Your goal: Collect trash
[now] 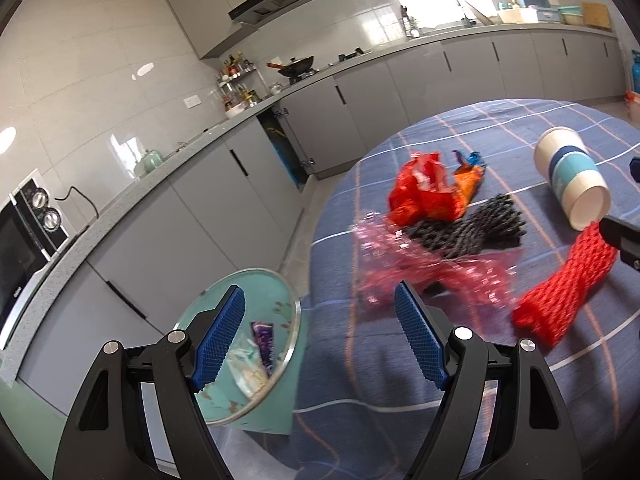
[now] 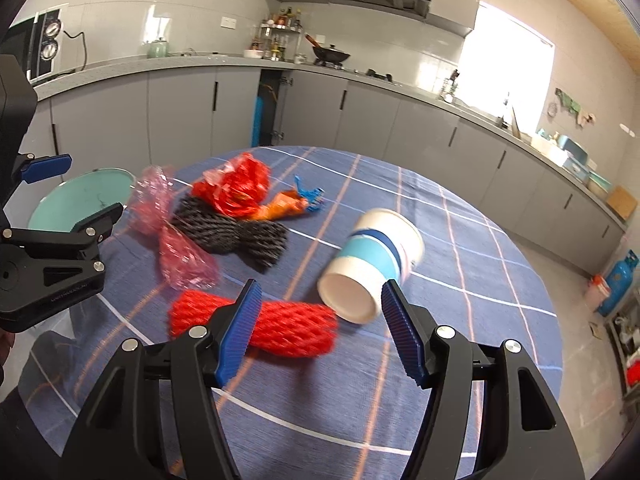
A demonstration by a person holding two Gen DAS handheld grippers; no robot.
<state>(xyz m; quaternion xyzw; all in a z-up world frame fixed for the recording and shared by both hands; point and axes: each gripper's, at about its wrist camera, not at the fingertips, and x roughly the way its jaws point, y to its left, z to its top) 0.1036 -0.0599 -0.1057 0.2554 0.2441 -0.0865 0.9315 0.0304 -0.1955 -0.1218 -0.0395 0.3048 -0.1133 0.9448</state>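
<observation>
Trash lies on a round table with a blue plaid cloth (image 2: 460, 248). There is a red foam net (image 2: 276, 322) (image 1: 568, 280), a tipped paper cup (image 2: 376, 264) (image 1: 572, 178), a pink plastic wrapper (image 2: 176, 236) (image 1: 424, 268), a black foam net (image 2: 236, 232) (image 1: 472, 224), and a red-orange wrapper (image 2: 236, 188) (image 1: 428, 188). A teal bin (image 1: 248, 344) (image 2: 80, 200) stands beside the table's left edge and holds a purple wrapper (image 1: 264, 340). My left gripper (image 1: 320, 344) is open and empty between the bin and the pink wrapper. My right gripper (image 2: 320, 332) is open and empty just above the red net and the cup's mouth.
Grey kitchen cabinets and a counter (image 1: 280, 148) run behind the table, with a microwave (image 1: 24, 236) at the left. A blue gas cylinder (image 2: 620, 284) stands on the floor at the right. An orange and blue wrapper (image 2: 298, 204) lies behind the cup.
</observation>
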